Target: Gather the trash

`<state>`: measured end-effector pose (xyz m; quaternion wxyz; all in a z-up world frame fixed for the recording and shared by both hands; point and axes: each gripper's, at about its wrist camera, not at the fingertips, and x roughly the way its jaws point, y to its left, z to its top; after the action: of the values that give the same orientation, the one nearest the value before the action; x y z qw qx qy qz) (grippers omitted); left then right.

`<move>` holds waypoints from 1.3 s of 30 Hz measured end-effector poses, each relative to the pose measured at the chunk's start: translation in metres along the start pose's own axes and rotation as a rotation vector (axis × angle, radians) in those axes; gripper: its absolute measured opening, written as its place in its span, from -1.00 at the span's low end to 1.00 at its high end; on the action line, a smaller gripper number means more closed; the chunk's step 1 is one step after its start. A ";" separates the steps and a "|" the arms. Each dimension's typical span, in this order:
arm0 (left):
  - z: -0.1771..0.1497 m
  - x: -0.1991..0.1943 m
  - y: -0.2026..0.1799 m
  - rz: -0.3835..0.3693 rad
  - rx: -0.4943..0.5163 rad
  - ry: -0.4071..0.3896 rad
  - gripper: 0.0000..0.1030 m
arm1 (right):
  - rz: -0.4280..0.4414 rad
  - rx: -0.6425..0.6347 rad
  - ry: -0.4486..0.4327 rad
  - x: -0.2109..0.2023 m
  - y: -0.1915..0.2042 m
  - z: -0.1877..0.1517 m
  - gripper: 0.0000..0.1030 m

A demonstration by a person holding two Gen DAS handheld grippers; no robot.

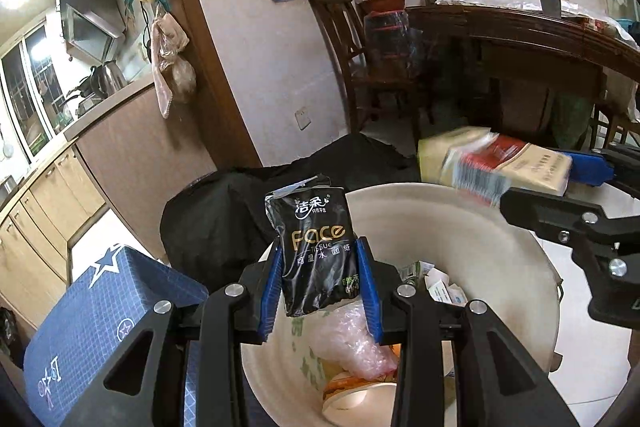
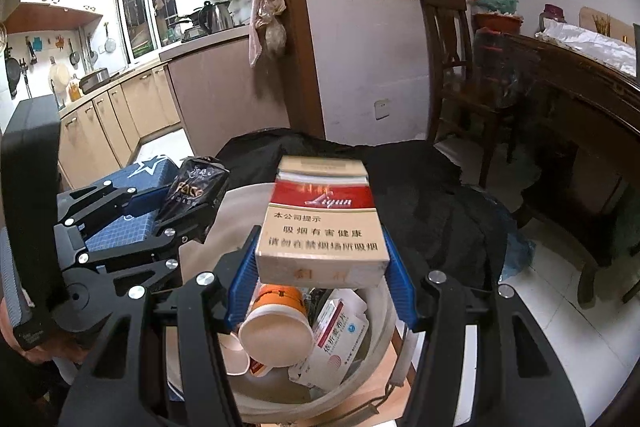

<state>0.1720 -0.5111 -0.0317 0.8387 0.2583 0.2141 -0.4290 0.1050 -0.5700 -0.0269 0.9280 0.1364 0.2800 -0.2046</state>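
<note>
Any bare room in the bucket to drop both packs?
Bare inner wall of the bucket at the far side, below the cigarette pack and beside the tissue pack. Crowded at the bottom: paper cup, medicine box, plastic wrap.

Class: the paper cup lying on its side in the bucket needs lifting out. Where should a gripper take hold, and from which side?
Grip the paper cup across its orange body, coming from above. It lies tilted among the trash in the bucket, mouth towards the camera, so the sides are probably the easiest part to reach.
</note>
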 end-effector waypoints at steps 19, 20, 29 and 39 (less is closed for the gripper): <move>-0.005 -0.016 0.001 0.025 -0.001 -0.036 0.12 | -0.041 -0.015 -0.061 -0.021 0.006 -0.008 0.42; -0.006 -0.019 0.002 0.020 -0.010 -0.043 0.12 | -0.048 -0.012 -0.072 -0.026 0.007 -0.009 0.46; -0.040 -0.080 0.017 -0.102 -0.067 -0.131 0.81 | -0.207 -0.027 -0.227 -0.100 0.037 -0.042 0.90; -0.123 -0.160 -0.005 -0.167 0.090 -0.209 0.92 | -0.310 -0.013 -0.102 -0.146 0.072 -0.116 0.89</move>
<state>0.0644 -0.3399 -0.0351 0.8053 0.2307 0.1271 -0.5311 -0.0264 -0.4199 -0.0264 0.8991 0.0749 0.2515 -0.3504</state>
